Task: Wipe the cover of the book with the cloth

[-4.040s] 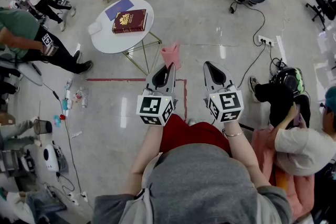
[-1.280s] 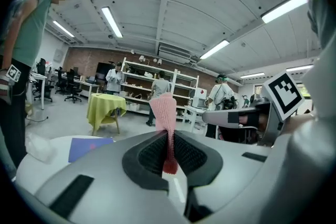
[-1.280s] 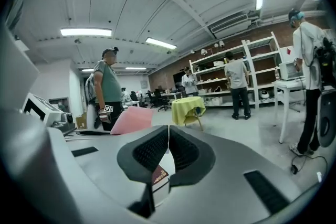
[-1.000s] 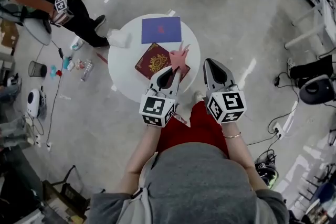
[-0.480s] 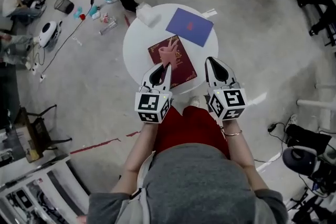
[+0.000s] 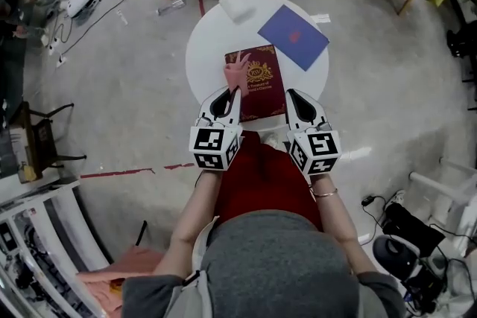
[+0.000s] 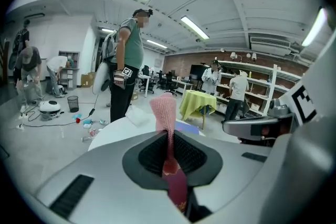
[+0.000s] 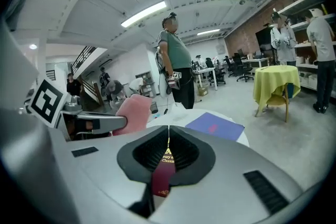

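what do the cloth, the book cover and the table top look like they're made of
Cloth: pink knitted or terry fabric, soft and matte; a fine looped texture shows. Book: dark red cover with gold print, possibly leatherette or coated board. Table: smooth white top, likely painted or laminated; can't tell which.

Bright overhead strip lights (fisheye-warped edges)

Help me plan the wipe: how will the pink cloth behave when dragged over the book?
Probably soft and floppy: the pink cloth is squeezed into a thin strip in the shut left gripper. Likely light, since its free end stands above the jaws unsupported. Its knit-looking surface should grip the book rather than slip, so it may bunch.
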